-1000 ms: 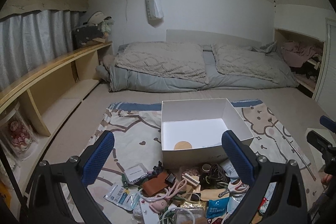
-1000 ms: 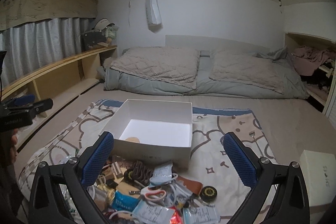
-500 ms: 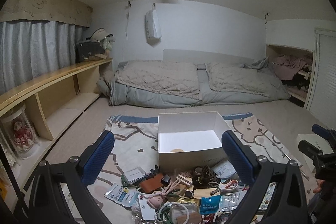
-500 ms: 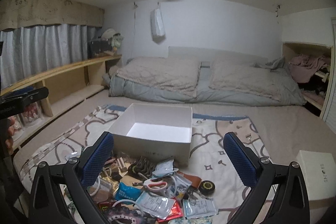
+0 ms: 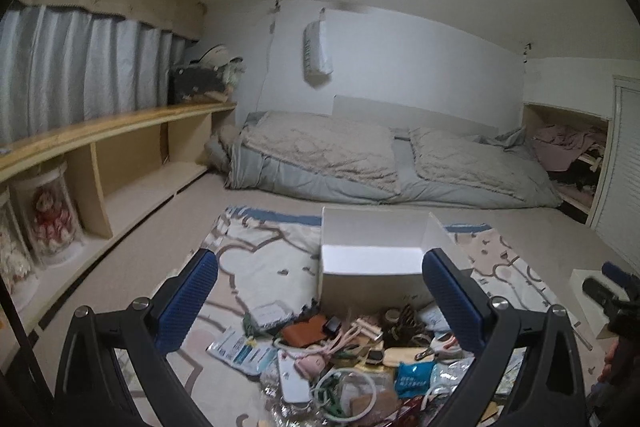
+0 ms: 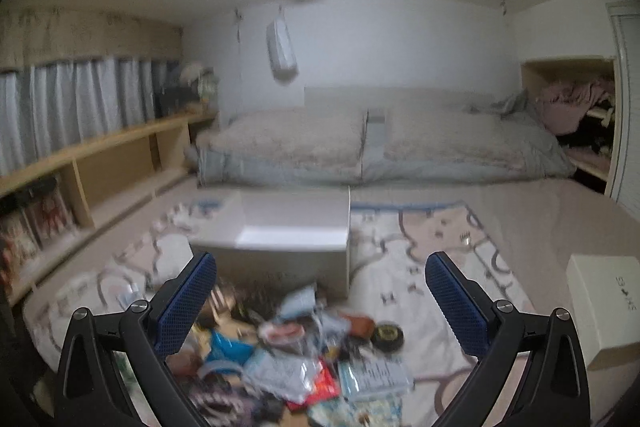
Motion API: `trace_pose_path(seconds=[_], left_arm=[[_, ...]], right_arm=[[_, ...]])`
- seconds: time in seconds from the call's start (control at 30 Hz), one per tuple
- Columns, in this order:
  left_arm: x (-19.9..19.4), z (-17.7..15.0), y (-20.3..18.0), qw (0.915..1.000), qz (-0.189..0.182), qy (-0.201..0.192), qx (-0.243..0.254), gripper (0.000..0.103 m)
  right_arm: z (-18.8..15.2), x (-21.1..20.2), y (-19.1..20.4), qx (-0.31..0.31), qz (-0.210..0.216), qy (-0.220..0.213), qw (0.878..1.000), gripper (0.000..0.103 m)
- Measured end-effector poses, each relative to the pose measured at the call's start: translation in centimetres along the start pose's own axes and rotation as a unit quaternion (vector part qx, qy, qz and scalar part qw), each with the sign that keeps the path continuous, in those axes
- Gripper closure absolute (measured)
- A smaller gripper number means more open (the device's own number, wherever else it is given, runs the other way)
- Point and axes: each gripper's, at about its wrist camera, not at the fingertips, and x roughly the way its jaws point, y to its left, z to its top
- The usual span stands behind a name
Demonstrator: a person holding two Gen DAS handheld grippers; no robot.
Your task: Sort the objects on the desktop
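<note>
A pile of small objects (image 5: 352, 359) lies on a patterned mat: a brown pouch (image 5: 305, 331), a white phone (image 5: 294, 375), packets, cables and scissors. Behind the pile stands an open white box (image 5: 372, 279). My left gripper (image 5: 320, 299) is open above the near side of the pile with nothing between its blue pads. In the blurred right wrist view the same pile (image 6: 288, 355) and white box (image 6: 280, 247) show, with my right gripper (image 6: 320, 301) open over them and holding nothing. The right gripper's tip (image 5: 612, 287) shows at the right edge of the left wrist view.
A bed with grey-beige quilts (image 5: 360, 163) fills the back. A wooden shelf (image 5: 100, 147) with curtains above runs along the left wall. A white shoe box (image 6: 604, 299) sits on the floor to the right. An open closet (image 5: 572, 159) holds clothes.
Both cameras have tilted up and drawn back, so the box and pile sit lower and the ceiling light shows. The right wrist view is now motion-blurred. Both grippers stay open.
</note>
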Motion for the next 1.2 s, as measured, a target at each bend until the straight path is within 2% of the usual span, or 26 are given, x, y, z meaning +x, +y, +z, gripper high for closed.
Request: trace_pose_path(seconds=[0.1, 0.27, 0.67, 0.8, 1.03, 1.2], left_arm=[[0.9, -1.6, 0.7, 0.9996, 0.02, 0.019, 0.001, 0.0], [2.3, -4.4, 1.9, 0.9982, 0.027, 0.053, -0.011, 0.0], [4.9, -10.4, 1.6, 0.9916, 0.045, 0.114, 0.041, 0.0], [5.4, -11.9, 1.3, 0.9885, 0.046, 0.131, 0.059, 0.0], [6.1, -13.7, 1.8, 0.9827, 0.039, 0.171, 0.058, 0.0], [6.6, -14.6, 2.0, 0.9798, 0.041, 0.185, 0.063, 0.0]], right_arm=[[-1.8, 1.2, -0.1, -0.022, -0.009, 0.034, 0.999, 0.0], [-4.5, 2.3, -0.2, -0.041, -0.015, 0.064, 0.997, 0.0], [-9.1, 4.7, -1.8, -0.036, -0.029, 0.138, 0.989, 0.0], [-10.8, 6.1, -2.4, -0.026, -0.033, 0.176, 0.984, 0.0], [-13.8, 8.0, -2.2, -0.034, -0.028, 0.236, 0.971, 0.0], [-15.5, 9.2, -2.2, -0.04, -0.022, 0.273, 0.961, 0.0]])
